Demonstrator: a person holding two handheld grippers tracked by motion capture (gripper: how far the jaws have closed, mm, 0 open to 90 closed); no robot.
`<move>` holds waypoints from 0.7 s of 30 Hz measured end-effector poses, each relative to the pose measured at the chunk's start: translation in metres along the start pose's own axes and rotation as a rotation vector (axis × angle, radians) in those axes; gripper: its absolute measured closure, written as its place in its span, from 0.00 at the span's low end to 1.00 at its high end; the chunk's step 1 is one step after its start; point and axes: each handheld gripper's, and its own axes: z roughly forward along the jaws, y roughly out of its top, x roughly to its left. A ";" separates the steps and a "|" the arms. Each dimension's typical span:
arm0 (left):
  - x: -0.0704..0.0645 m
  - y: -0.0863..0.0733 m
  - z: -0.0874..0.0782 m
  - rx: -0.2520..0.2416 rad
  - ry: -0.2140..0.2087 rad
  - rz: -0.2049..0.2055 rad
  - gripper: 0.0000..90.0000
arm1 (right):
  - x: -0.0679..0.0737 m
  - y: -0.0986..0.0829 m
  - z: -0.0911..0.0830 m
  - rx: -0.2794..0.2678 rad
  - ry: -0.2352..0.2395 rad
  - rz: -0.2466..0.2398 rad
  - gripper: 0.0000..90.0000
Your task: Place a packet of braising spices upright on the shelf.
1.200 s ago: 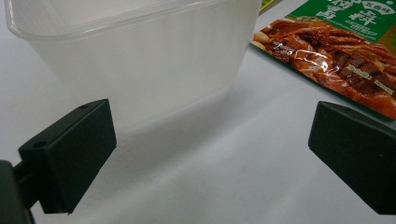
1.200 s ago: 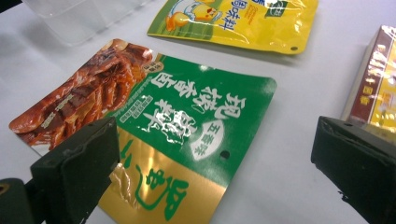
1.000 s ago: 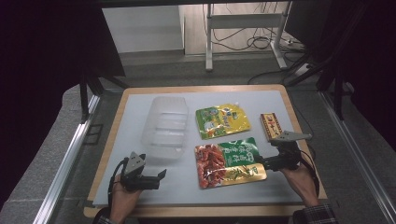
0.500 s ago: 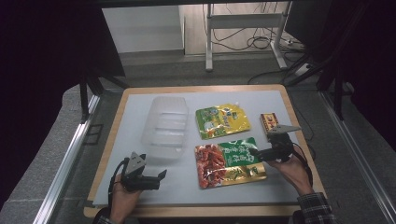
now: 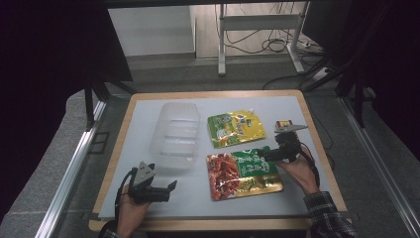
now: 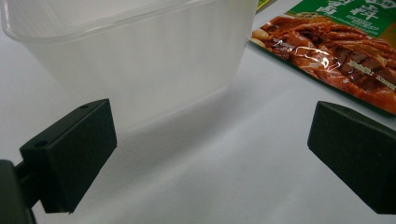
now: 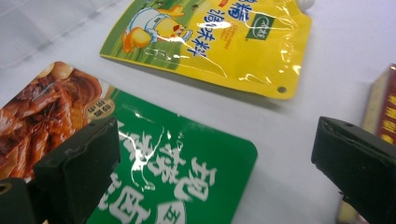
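Observation:
A clear plastic container [image 5: 176,135] stands on the white table top [image 5: 297,106], left of centre. To its right lies a yellow pouch [image 5: 236,128]; in front of that, a green and red food pouch [image 5: 242,168]. A small red box [image 5: 282,123] lies at the right. My right gripper [image 5: 265,153] hovers open over the green pouch's top right corner [image 7: 224,154], with the yellow pouch [image 7: 219,37] beyond and the red box [image 7: 383,112] by its right jaw. My left gripper [image 5: 168,190] rests open near the front left, facing the container's near wall [image 6: 140,60] and the food pouch [image 6: 336,56].
The table has a wooden rim [image 5: 213,94]. Metal rails [image 5: 69,168] run along both sides. Behind the table stand a frame with cables [image 5: 257,29] on the floor. Bare table surface lies between the container and the front edge.
My right gripper has moved left and forward from beside the red box to the green pouch's top right corner. The left gripper has stayed put.

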 end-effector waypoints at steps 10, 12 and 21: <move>-0.001 0.000 0.001 -0.001 0.000 0.006 0.01 | -0.005 0.008 0.028 0.024 0.000 0.021 0.04; -0.001 0.000 0.001 -0.001 -0.001 0.006 0.01 | -0.007 0.008 0.034 0.035 0.000 0.031 0.04; -0.001 0.000 0.000 -0.001 -0.001 0.010 0.01 | -0.014 0.008 0.052 0.082 -0.020 0.047 0.04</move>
